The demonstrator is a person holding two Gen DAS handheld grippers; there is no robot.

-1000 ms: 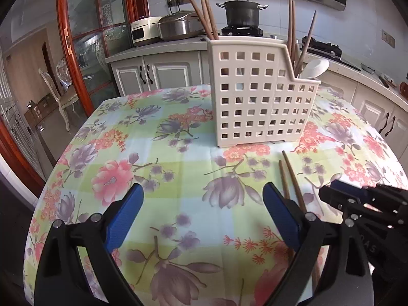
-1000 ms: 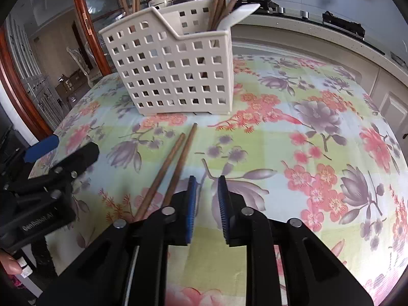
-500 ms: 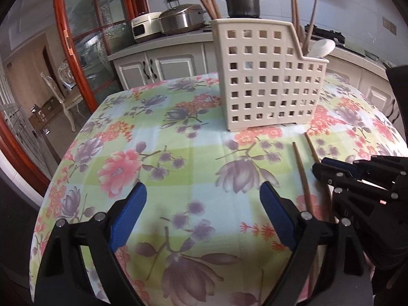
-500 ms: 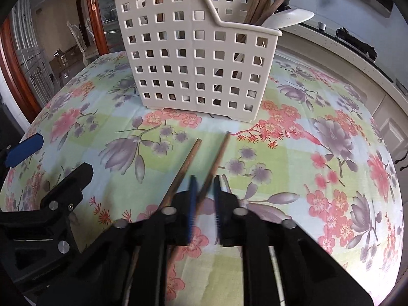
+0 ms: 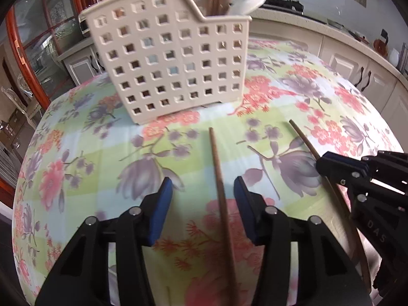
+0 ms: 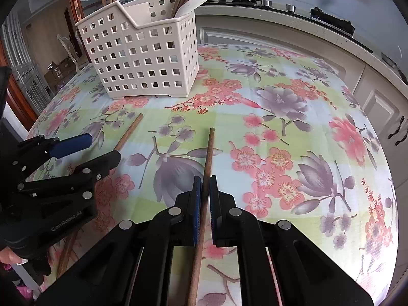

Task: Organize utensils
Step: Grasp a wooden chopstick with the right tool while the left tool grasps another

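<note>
The right gripper (image 6: pixel 204 191) lay low over the floral table (image 6: pixel 293 107), its pads closed on one chopstick (image 6: pixel 206 168). The left gripper (image 5: pixel 202 191) stood wide apart around the other chopstick (image 5: pixel 218 176), not touching it. The caddy (image 5: pixel 168 58) stood just beyond.

The two chopsticks (image 5: pixel 220 178) (image 6: pixel 206 163) look like matt brown wood. Beyond them, the perforated caddy (image 6: pixel 142 53) is smooth cream plastic. The surface (image 6: pixel 280 107) beneath wears a slightly glossy floral cloth. Each hand-held gripper (image 5: pixel 202 196) (image 6: pixel 203 191) is matt black plastic with blue pads.
</note>
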